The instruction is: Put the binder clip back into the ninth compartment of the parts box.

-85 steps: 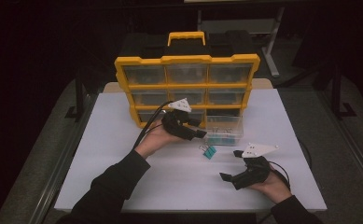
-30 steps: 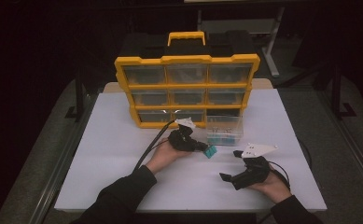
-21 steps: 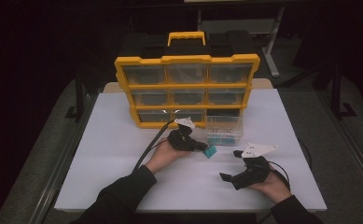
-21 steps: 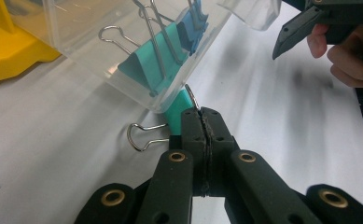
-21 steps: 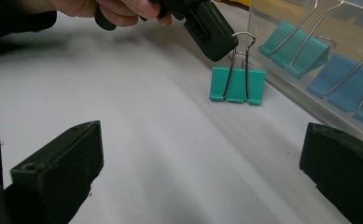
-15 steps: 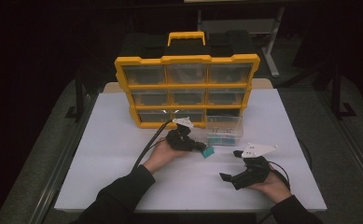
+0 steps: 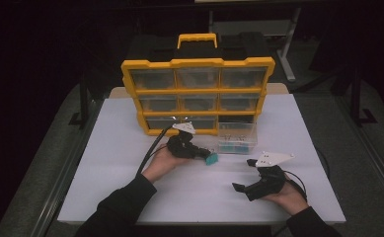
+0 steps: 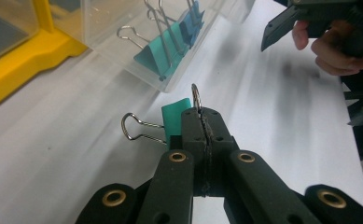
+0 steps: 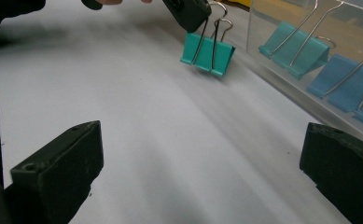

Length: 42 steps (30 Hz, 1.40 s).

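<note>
Table (image 7: pixel 105 187), white top, bearing all items listed. Organiser (image 7: pixel 198 94): yellow frame, black and yellow carrying handle, three rows of three clear drawers, standing upright at the far middle of the table, with the bottom-right bay vacant. Left gripper (image 7: pixel 203 155): held in the person's left hand just before the organiser's lower edge, jaws pressed together on one wire handle of a teal binder clip (image 7: pixel 211 159); seen from the left gripper view, the left gripper (image 8: pixel 202 116) has its jaws closed with no gap, the clip's teal body (image 8: pixel 173 115) lying to the left of the tips, one wire loop sticking out sideways and the other rising between the jaws. Binder clip, position: at the jaw tips, low over the table, just beside the near-left corner of the clear drawer; whether its lower edge touches the table cannot be told. Clear drawer (image 7: pixel 237 137): removed from the frame, resting on the table before the vacant bay, holding teal and blue binder clips (image 9: pixel 338 74). Right gripper (image 7: pixel 244 186): held in the person's right hand near the front right of the table, well apart from the drawer, jaws spread wide and holding nothing.
</note>
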Each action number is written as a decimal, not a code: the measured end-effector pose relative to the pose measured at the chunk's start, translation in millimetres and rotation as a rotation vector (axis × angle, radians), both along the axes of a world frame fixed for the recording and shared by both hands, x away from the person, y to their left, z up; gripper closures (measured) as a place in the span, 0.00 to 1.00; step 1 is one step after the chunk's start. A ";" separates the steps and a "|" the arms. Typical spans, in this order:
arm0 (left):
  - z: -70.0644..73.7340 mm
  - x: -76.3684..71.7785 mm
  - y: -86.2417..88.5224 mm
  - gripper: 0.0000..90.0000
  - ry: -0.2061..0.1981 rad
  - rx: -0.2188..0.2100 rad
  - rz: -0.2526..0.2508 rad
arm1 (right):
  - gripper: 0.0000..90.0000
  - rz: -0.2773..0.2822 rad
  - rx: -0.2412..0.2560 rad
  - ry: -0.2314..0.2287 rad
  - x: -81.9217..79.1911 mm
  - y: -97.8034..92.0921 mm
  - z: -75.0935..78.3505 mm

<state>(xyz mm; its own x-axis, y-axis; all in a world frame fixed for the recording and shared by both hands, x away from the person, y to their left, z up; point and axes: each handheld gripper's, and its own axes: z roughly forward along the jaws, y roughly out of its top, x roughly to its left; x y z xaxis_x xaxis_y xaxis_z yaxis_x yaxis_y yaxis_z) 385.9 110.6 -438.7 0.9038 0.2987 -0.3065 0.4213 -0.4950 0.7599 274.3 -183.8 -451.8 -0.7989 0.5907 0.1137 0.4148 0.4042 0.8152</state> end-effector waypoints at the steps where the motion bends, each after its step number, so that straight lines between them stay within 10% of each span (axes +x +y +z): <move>1: 1.9 -0.5 1.3 1.00 -0.006 0.000 -0.001 | 0.00 0.000 -0.001 0.000 0.1 0.0 0.0; 22: 48.4 -3.0 14.2 1.00 -0.081 -0.047 -0.046 | 0.00 -0.003 -0.003 0.001 0.6 1.4 -0.4; 42: 105.2 25.8 -18.1 1.00 -0.169 -0.075 -0.116 | 0.00 0.000 0.002 -0.002 1.1 1.0 0.0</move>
<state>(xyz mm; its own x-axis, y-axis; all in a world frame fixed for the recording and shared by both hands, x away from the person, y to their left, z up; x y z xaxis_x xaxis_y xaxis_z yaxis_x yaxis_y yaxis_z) 411.7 92.6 -333.5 0.9712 0.1715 -0.1652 0.2282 -0.4723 0.8514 275.4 -182.8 -451.8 -0.7989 0.5907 0.1131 0.4133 0.4026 0.8168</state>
